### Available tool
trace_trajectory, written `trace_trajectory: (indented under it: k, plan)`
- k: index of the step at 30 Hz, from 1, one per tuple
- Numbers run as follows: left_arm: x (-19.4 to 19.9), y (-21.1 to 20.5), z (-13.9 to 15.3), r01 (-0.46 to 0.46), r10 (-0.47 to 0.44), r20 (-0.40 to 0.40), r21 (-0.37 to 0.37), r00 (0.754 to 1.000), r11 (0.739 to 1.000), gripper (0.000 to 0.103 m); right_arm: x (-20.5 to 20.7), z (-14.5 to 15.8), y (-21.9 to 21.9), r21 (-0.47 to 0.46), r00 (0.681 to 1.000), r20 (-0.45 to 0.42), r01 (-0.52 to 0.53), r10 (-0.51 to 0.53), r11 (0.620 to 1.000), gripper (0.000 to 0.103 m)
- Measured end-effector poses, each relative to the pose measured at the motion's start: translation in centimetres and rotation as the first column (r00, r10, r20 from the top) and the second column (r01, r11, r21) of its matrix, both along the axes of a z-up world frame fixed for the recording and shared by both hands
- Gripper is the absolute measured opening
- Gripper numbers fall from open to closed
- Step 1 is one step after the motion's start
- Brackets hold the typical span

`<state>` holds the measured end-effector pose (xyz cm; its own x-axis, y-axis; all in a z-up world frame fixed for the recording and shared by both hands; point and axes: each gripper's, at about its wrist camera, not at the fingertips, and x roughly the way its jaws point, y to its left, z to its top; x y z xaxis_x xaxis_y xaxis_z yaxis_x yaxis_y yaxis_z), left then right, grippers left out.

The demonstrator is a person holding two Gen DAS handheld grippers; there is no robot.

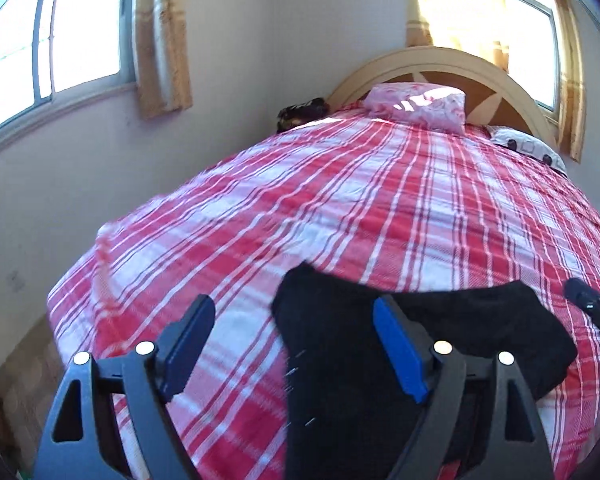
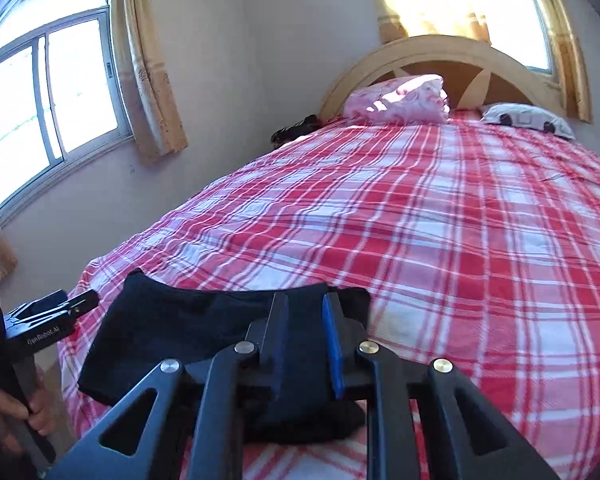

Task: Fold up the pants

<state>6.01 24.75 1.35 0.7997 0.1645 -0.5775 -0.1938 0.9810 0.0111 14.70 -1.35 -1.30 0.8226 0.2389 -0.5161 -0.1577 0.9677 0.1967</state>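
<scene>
— Left wrist view first: where to find the pants?

— Lower centre of the frame. Black pants [image 1: 440,332], folded into a thick flat bundle, lying on the near end of a red-and-white plaid bedspread [image 1: 340,200].

— And the left gripper [image 1: 296,344]?

— Spread wide, clamped on nothing. Left blue pad [image 1: 192,344] over bare plaid, right blue pad [image 1: 400,352] over the left part of the bundle. Contact with the cloth impossible to judge.

— Right wrist view?

— Same bundle, lower left to centre, running under the right gripper [image 2: 305,340]. Pads nearly together, only a narrow slit between them. Cannot tell whether any cloth is pinched there.

— Anything else in shot?

— Left gripper again at the far left of the right wrist view, handle gripped by the left hand [image 2: 20,412] in the lower left corner. Tip of the right gripper at the right edge of the left wrist view, just beside the bundle's right end. Farther up the bed: arched wooden headboard [image 1: 440,64], pink pillow [image 1: 416,106] against it, grey-and-white pillow [image 1: 528,148] to its right. Sunlit window [image 1: 60,28] with tan curtain [image 1: 160,40] at upper left, another at upper right.
</scene>
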Motion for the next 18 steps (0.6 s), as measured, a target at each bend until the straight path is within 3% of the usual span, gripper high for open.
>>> trace_trajectory:
  k: [4, 8, 11, 15, 18]
  plan:
    - [3.3, -1.4, -2.0, 0.021, -0.022, -0.080, -0.011, 0.997, 1.000, 0.084, 4.4, -1.7, 1.2, 0.015, 0.997, -0.075, -0.033, 0.034, 0.999, 0.019]
    - [4.5, -0.5, -5.5, -0.022, 0.015, -0.194, -0.035, 0.981, 0.999, 0.088, 7.6, -5.6, 1.1, -0.006, 0.982, -0.191, -0.001, 0.000, 1.000, 0.019]
    - [3.9, 1.3, -6.8, -0.055, 0.029, -0.197, -0.125, 0.980, 0.991, 0.103, 8.2, -6.5, -0.5, 0.120, 0.979, -0.202, 0.000, 0.024, 0.993, 0.019]
    - [4.3, 2.5, -7.1, -0.059, 0.008, -0.231, -0.215, 0.973, 0.975, 0.103, 8.2, -6.6, -0.6, 0.157, 0.979, -0.199, -0.006, 0.038, 0.988, 0.019]
    - [4.1, 2.9, -5.7, -0.042, -0.012, -0.239, -0.217, 0.971, 0.975, 0.103, 7.4, -5.5, -0.6, 0.143, 0.981, -0.193, -0.009, 0.037, 0.990, 0.019]
